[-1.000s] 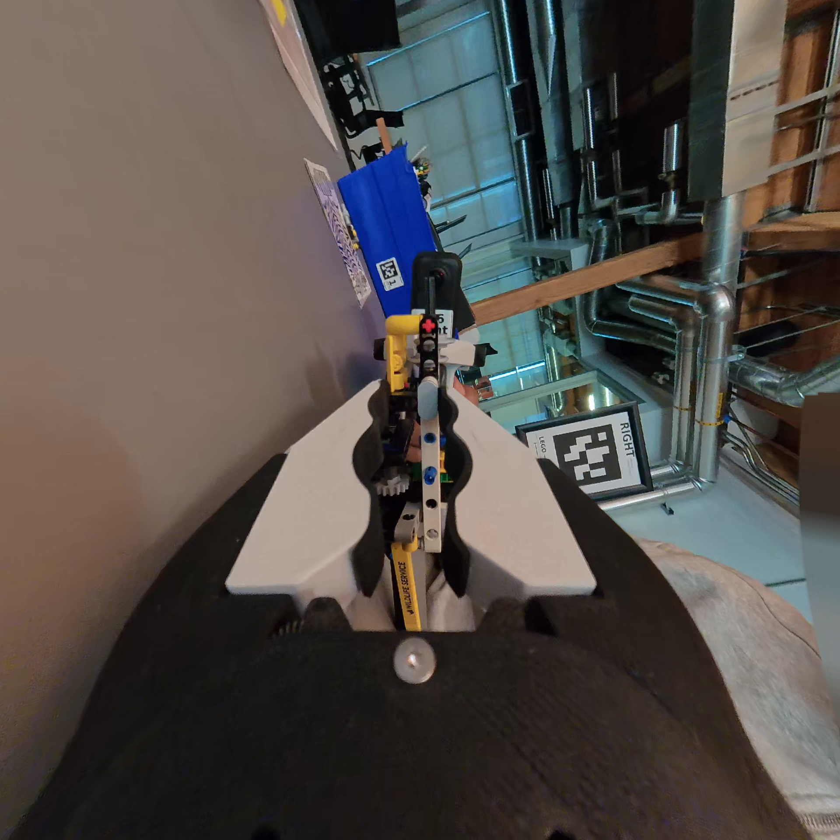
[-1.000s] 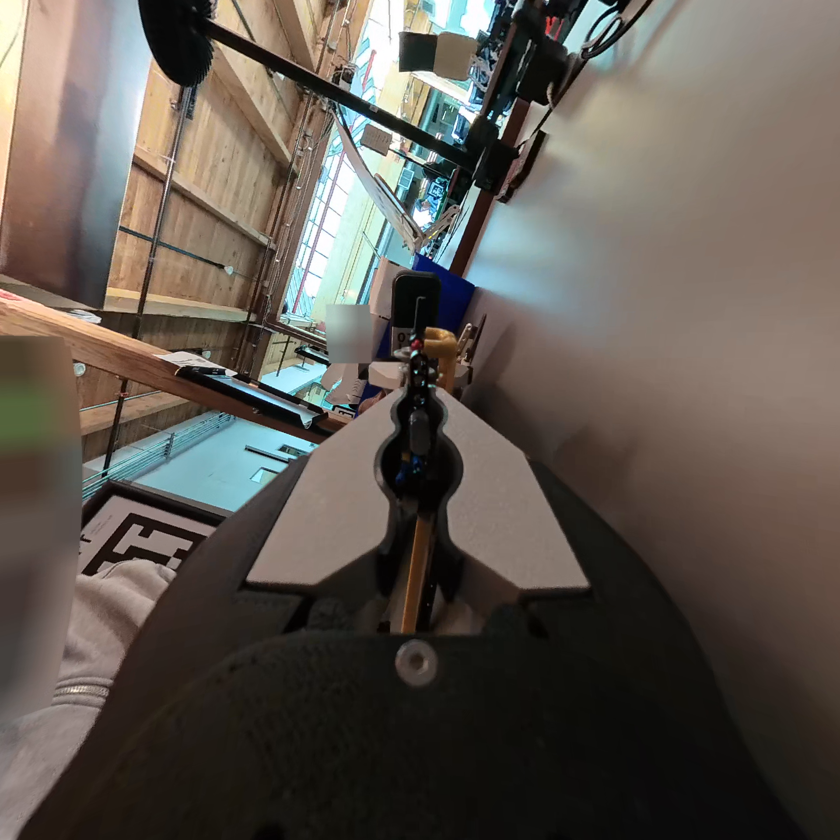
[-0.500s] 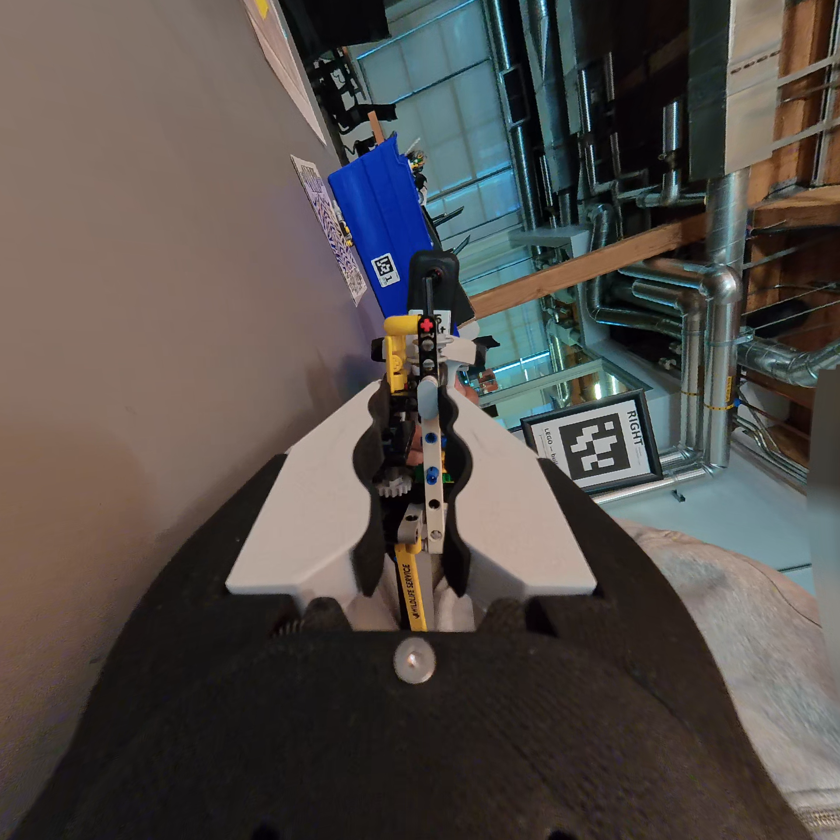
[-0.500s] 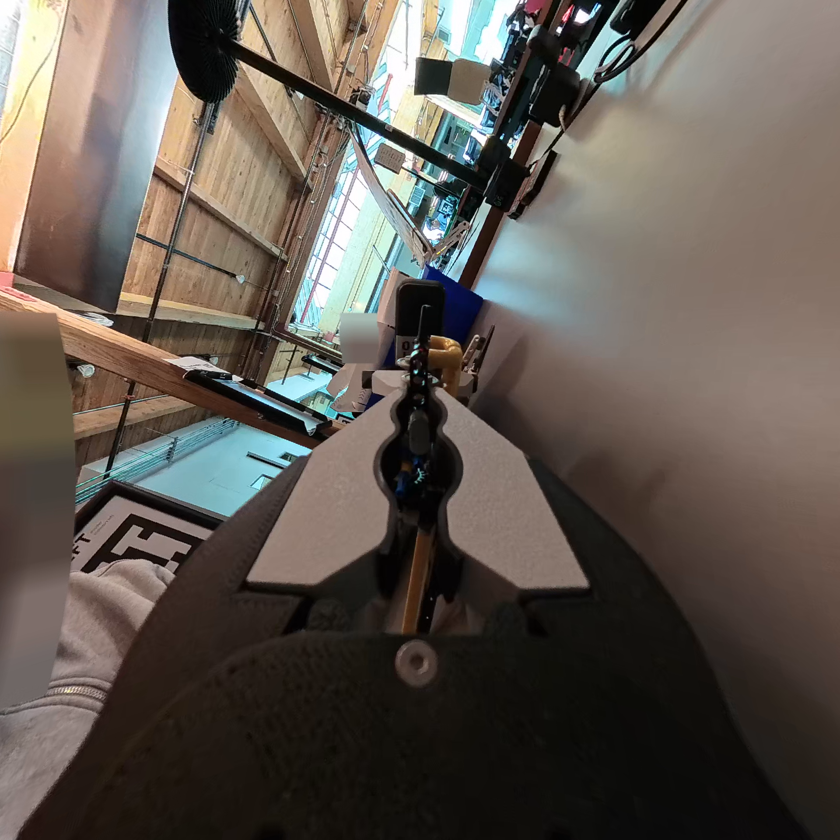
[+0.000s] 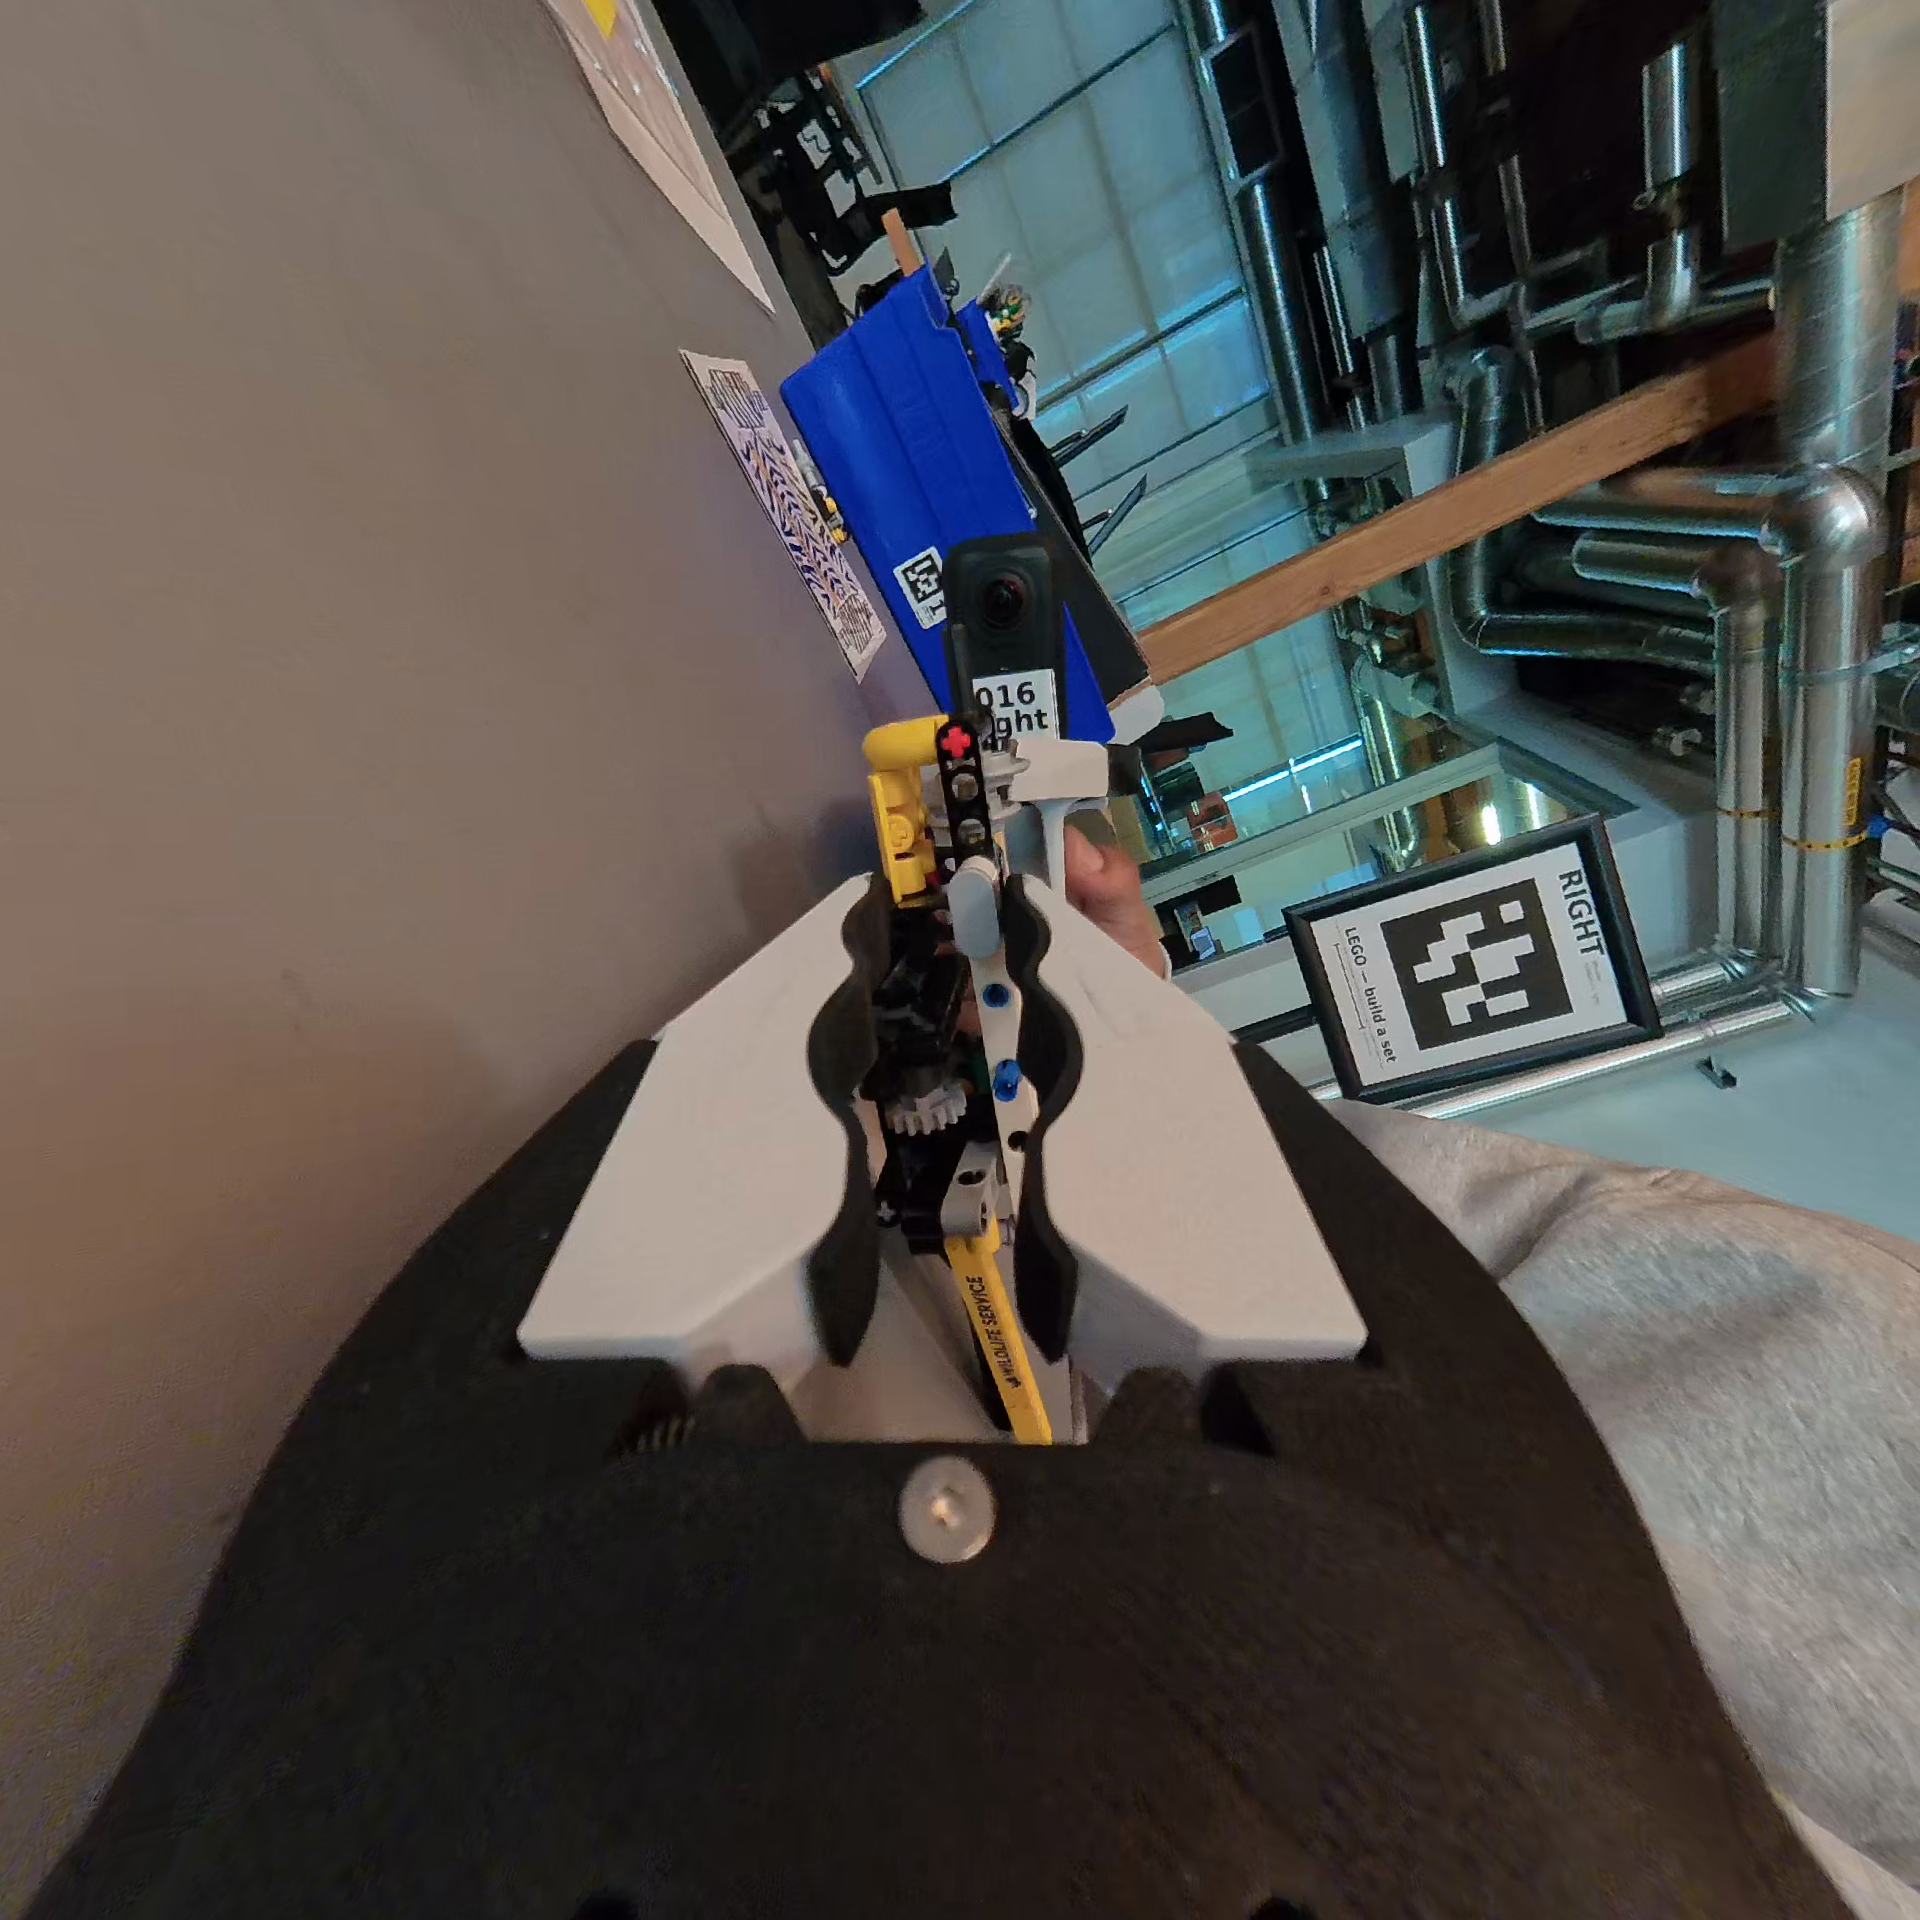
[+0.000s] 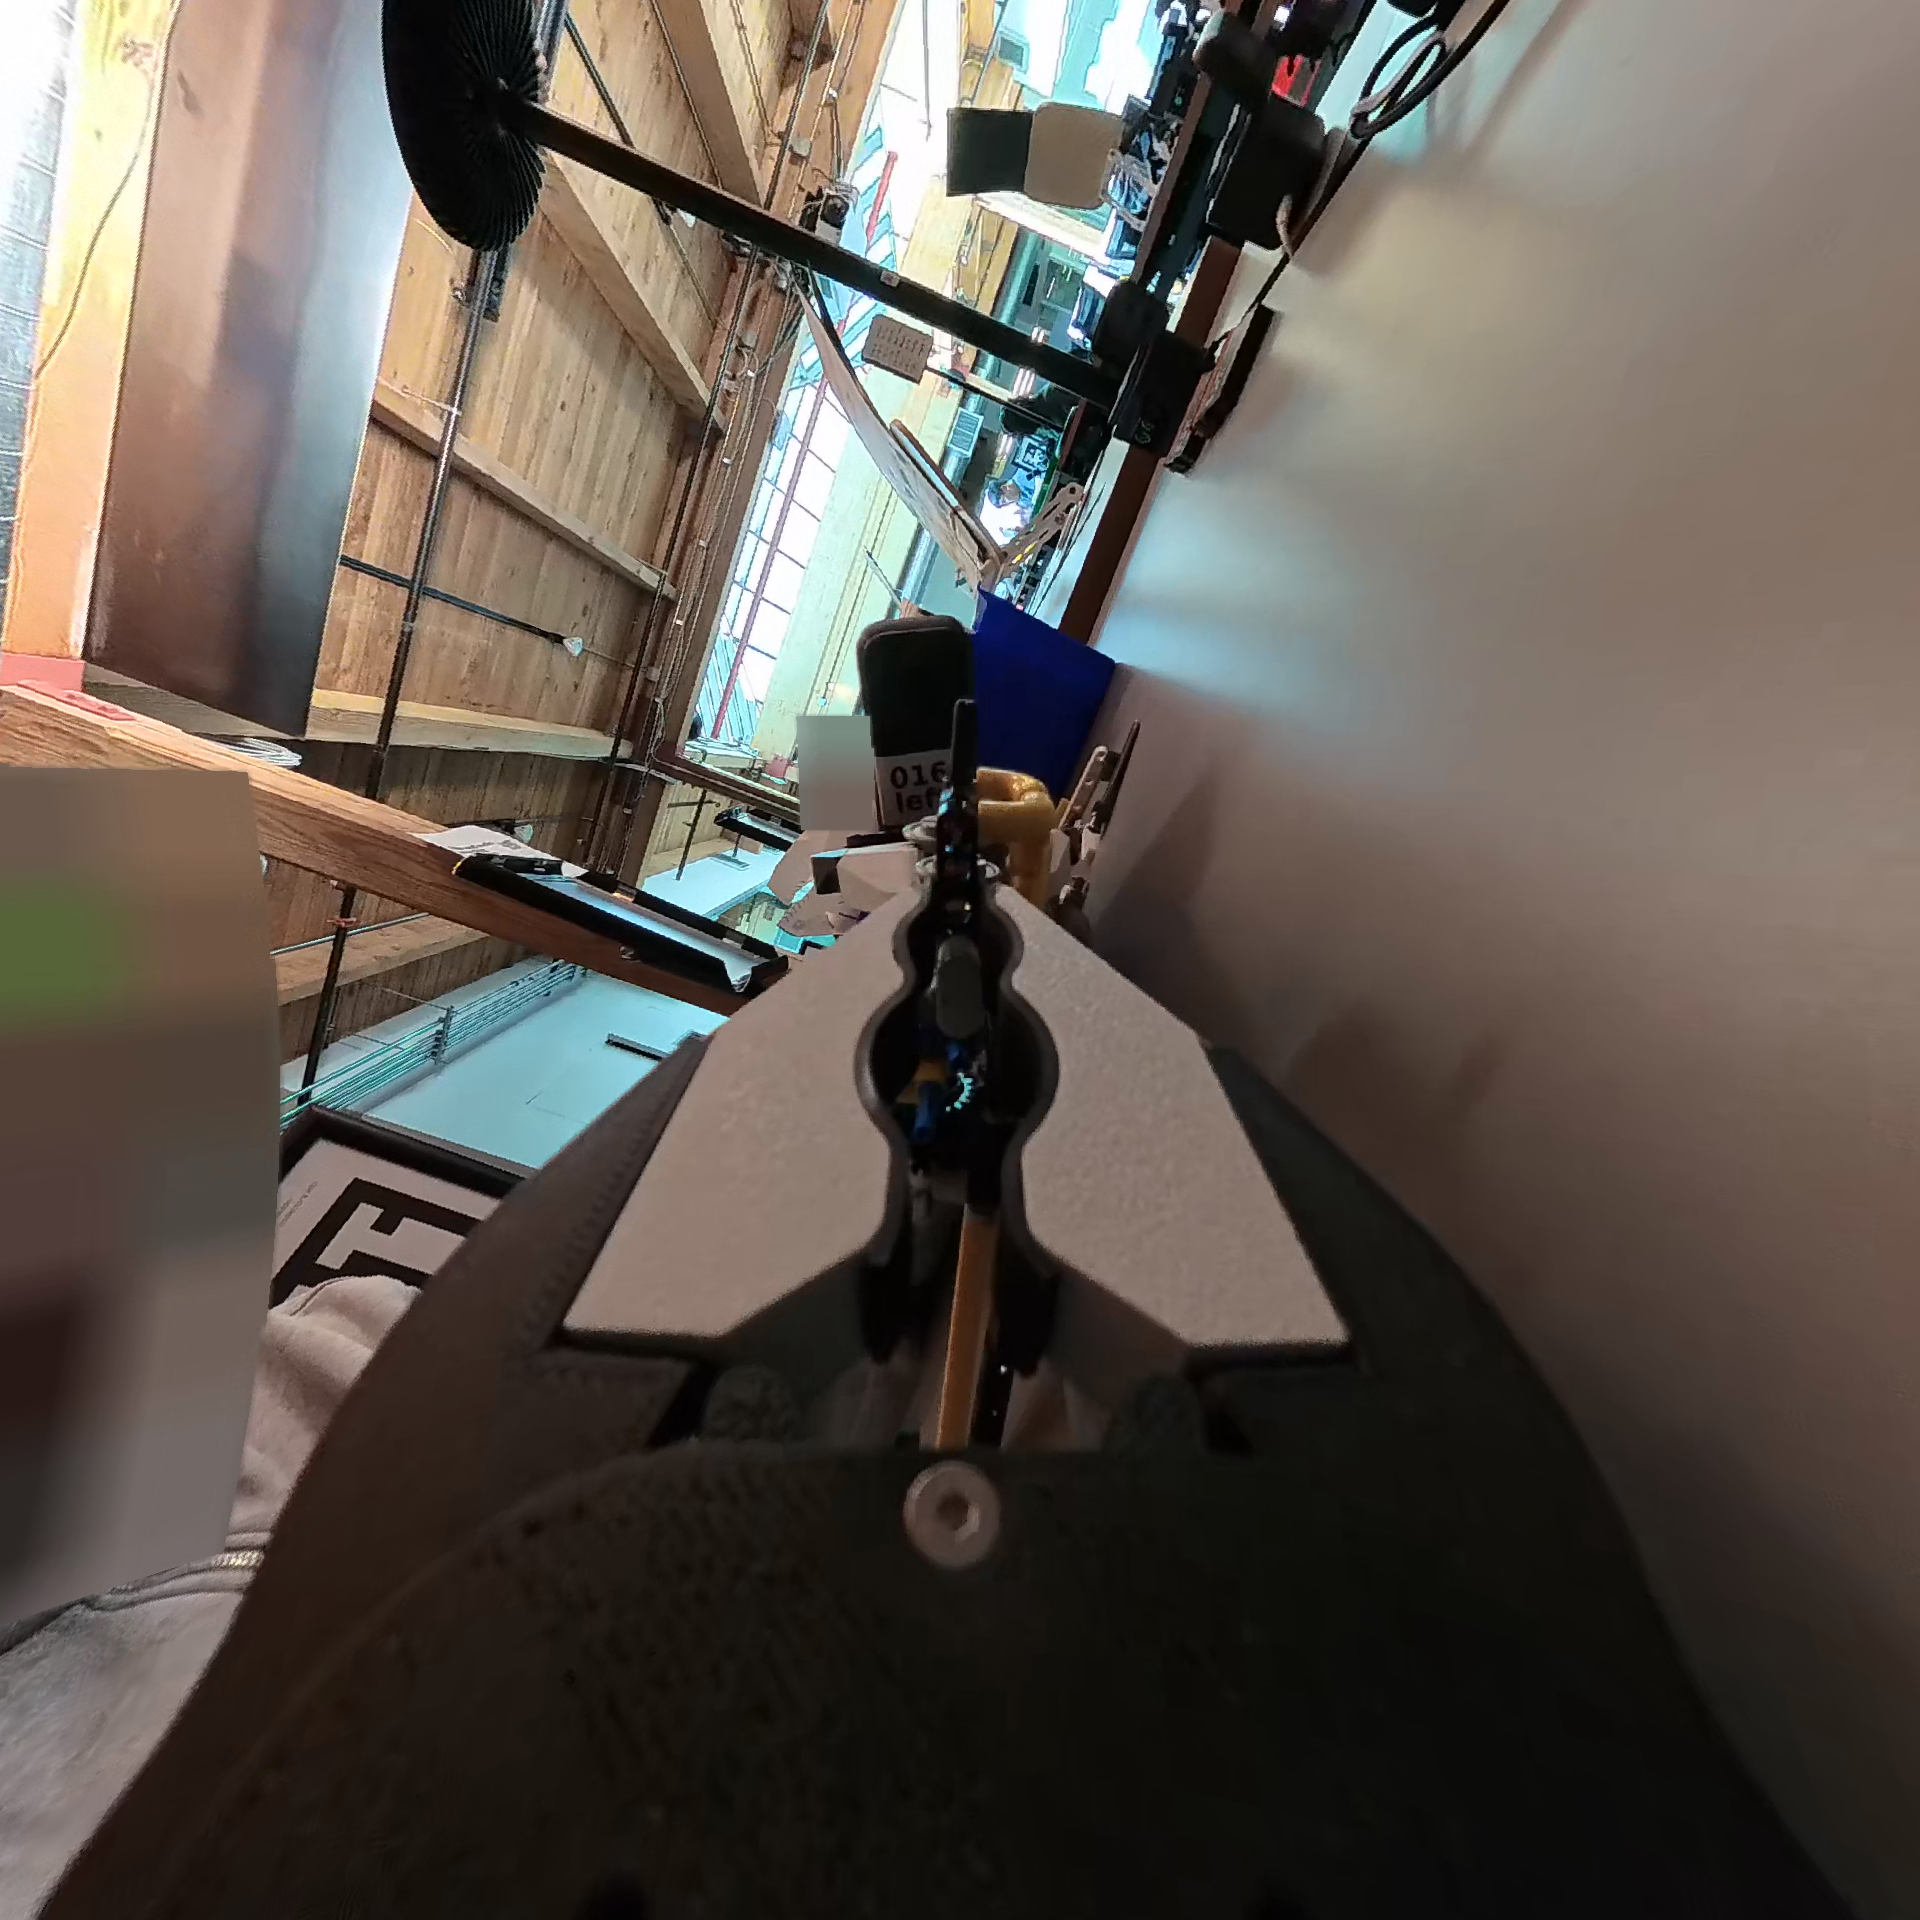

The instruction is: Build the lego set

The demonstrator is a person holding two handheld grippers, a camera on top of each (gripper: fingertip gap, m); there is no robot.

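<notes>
Item: partly built lego assembly (image 5: 940,1049), a narrow stack of black, yellow and pale grey beams with a small grey gear and blue pins, held off the grey counter (image 5: 343,727) between both tools, which face each other end to end. Left tool (image 5: 940,935): fingers pressed onto the assembly's flanks, the yellow lettered beam (image 5: 1000,1351) running back toward the palm. Right tool (image 6: 956,935): likewise pinching the same assembly edge-on, a tan-yellow beam visible in its throat. Projecting beyond the left tool's tips: a yellow elbow piece (image 5: 902,805), a black holed beam with a red cross axle end (image 5: 954,741), and a white part (image 5: 1055,790) at the far side, with a person's fingertips (image 5: 1101,883) just beside it. Background: blue bin (image 5: 914,468) and a framed marker card (image 5: 1470,961), both well apart from the work. Handling note, as judgement: the step appears to be seating or squeezing a joint. Keep both tools coaxial, press straight along the beam's length, avoid twisting, since thin beams flex and pins may pop loose; release one side only after the joint feels seated.
</notes>
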